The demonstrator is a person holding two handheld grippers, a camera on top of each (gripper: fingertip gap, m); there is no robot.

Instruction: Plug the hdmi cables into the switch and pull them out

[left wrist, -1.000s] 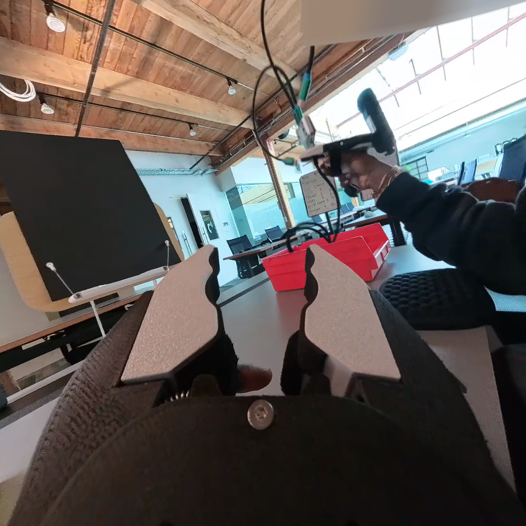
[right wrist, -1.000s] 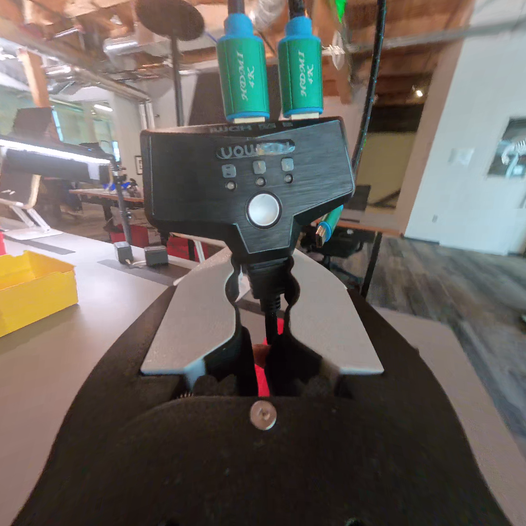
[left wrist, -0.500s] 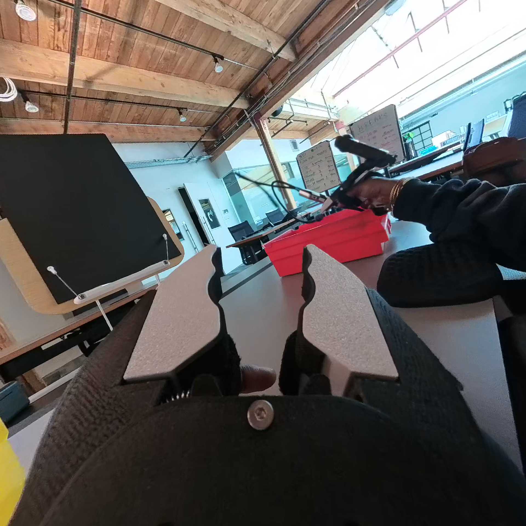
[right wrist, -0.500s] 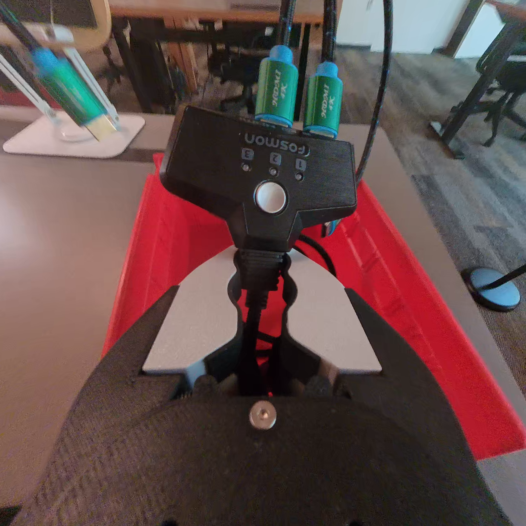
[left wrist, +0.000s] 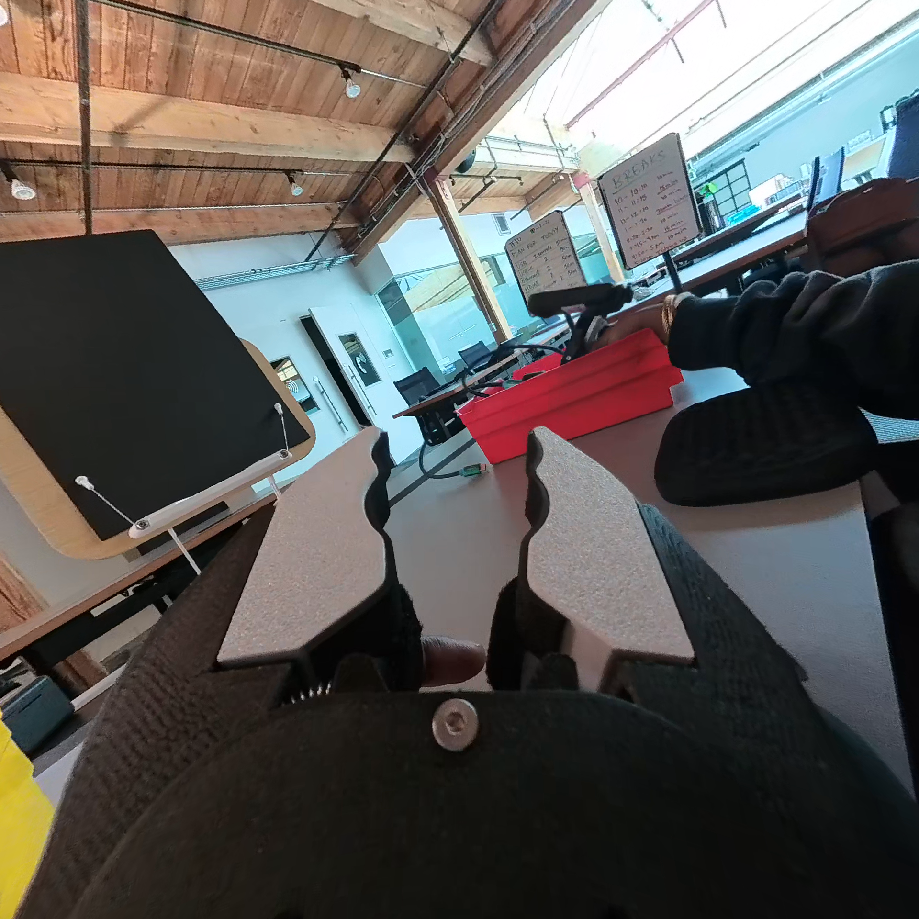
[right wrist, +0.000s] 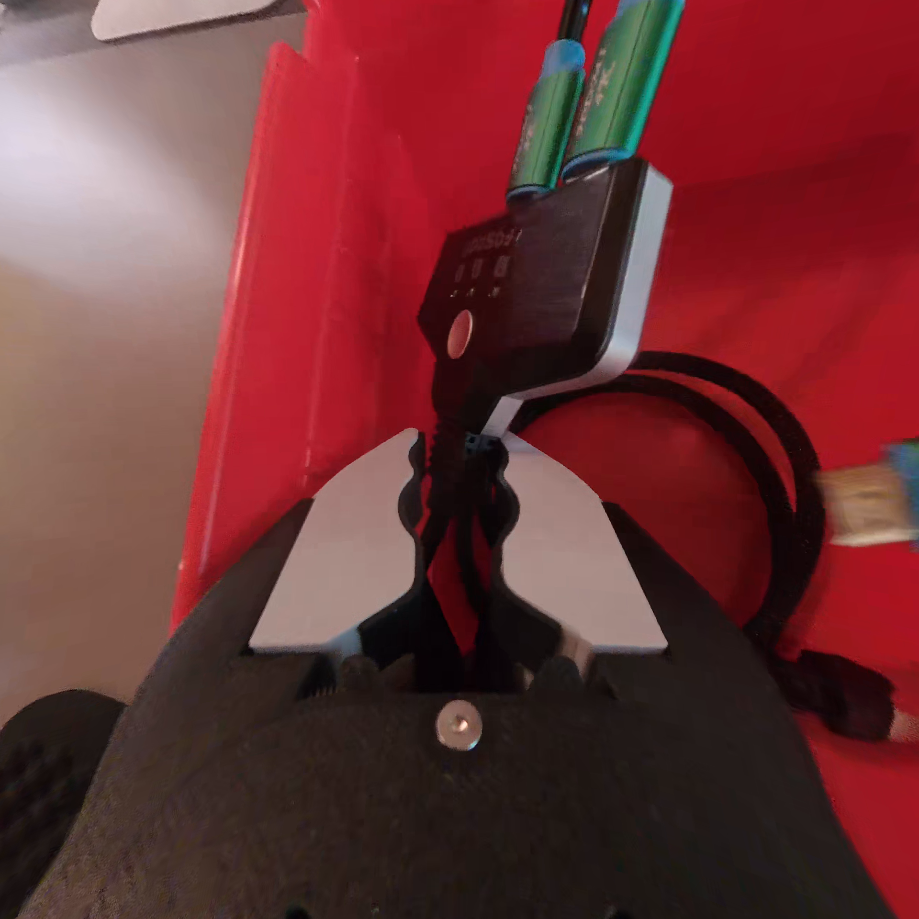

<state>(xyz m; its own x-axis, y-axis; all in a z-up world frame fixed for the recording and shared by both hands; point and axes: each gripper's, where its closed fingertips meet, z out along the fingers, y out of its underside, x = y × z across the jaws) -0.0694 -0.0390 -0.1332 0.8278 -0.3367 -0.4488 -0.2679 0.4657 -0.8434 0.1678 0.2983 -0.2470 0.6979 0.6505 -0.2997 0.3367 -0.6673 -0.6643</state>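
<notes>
The right claw (right wrist: 460, 440) is pinched together on the black pigtail cable (right wrist: 447, 465) where it leaves the narrow end of the HDMI switch (right wrist: 537, 298), so the switch hangs just past the fingertips, tilted to the right, inside the red bin (right wrist: 378, 199). Two green HDMI plugs (right wrist: 587, 99) sit side by side in the switch's far edge. A loop of black braided cable (right wrist: 776, 447) lies on the bin floor beside the switch, and a loose green plug (right wrist: 875, 497), blurred, lies at the right. The left claw (left wrist: 455, 442) stands apart with nothing between its fingers, held low over the grey table (left wrist: 746, 572) and aimed toward the bin (left wrist: 572, 403). In that view the person's dark sleeve (left wrist: 795, 328) reaches across to the bin, and another green plug (left wrist: 472, 470) rests on the table before it.
</notes>
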